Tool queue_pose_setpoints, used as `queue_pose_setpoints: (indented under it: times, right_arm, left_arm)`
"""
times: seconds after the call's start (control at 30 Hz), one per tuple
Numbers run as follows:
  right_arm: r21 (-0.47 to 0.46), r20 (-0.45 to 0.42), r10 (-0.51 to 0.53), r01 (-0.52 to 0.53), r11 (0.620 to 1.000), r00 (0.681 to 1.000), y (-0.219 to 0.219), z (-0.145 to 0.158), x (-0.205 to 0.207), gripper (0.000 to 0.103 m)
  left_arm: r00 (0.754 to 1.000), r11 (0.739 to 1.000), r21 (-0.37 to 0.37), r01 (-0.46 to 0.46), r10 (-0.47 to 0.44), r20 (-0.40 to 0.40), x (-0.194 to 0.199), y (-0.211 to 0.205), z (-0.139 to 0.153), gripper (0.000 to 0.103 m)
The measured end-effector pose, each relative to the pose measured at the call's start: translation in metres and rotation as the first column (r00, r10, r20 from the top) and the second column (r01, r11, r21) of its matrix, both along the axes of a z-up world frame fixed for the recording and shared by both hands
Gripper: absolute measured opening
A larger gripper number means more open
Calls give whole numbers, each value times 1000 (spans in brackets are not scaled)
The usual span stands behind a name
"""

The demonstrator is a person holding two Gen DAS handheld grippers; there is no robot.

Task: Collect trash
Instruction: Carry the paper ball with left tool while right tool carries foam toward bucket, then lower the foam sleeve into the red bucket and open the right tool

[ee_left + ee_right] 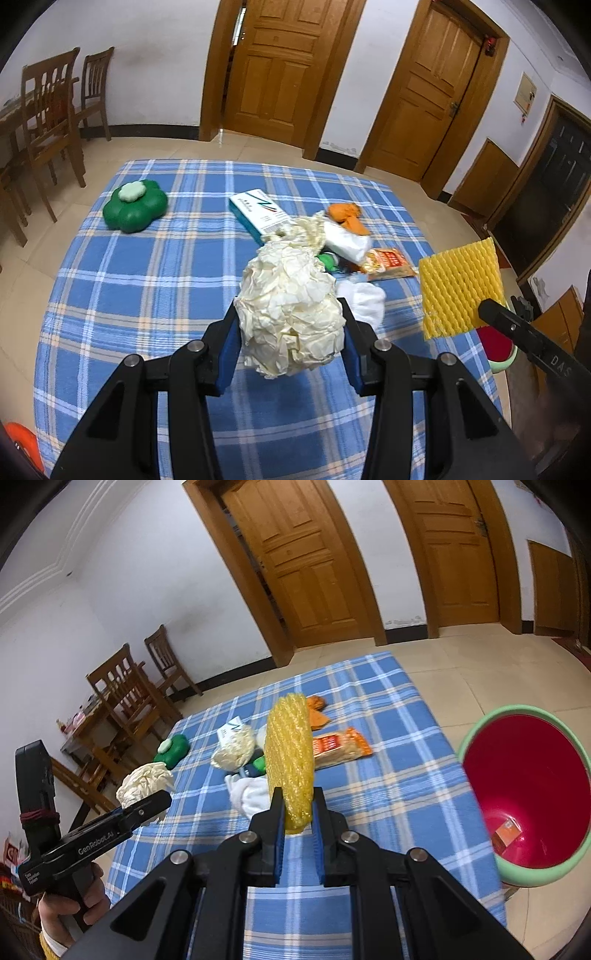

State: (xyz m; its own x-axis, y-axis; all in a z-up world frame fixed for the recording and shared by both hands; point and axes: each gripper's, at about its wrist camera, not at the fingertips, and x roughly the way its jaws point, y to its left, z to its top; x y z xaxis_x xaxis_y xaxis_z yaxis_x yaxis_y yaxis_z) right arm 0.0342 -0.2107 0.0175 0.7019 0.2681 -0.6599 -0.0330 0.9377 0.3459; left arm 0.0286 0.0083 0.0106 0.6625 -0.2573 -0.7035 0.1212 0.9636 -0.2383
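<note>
The left gripper hung above the near half of the blue plaid surface, its fingers clenched on a crumpled cream paper ball, with bare cloth stretching to the near and left edges. The right gripper gripped a yellow foam net sleeve, ribbed and held upright, near the surface's right edge, beside a red bin with a pale green rim standing on the floor just off that edge. Beyond lay a white cloth, a second crumpled paper, a snack packet, a white-and-teal box and orange scraps. A green flower-shaped case sat well apart near the far left.
</note>
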Motion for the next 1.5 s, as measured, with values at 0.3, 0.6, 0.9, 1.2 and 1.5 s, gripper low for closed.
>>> queue_pose_setpoints:
  times: [0.3, 0.6, 0.9, 1.2, 1.5]
  right_arm:
    - [22, 16, -96, 95, 995, 995, -39, 3, -10, 15]
    - [29, 21, -196, 195, 980, 980, -72, 7, -20, 15]
    - [-16, 33, -297, 298, 954, 954, -101, 7, -26, 15]
    - [-54, 8, -391, 391, 919, 920, -134, -4, -28, 15]
    - [-73, -25, -458, 455, 887, 889, -161, -18, -27, 16]
  left_arm:
    - [997, 997, 36, 69, -70, 19, 0, -36, 10, 47]
    - [989, 988, 67, 140, -142, 37, 3, -78, 18, 47]
    - [975, 973, 95, 209, -215, 50, 7, -116, 22, 47]
    - [957, 952, 114, 284, -289, 34, 13, -156, 17, 47]
    - [941, 933, 134, 333, -338, 15, 23, -189, 10, 47]
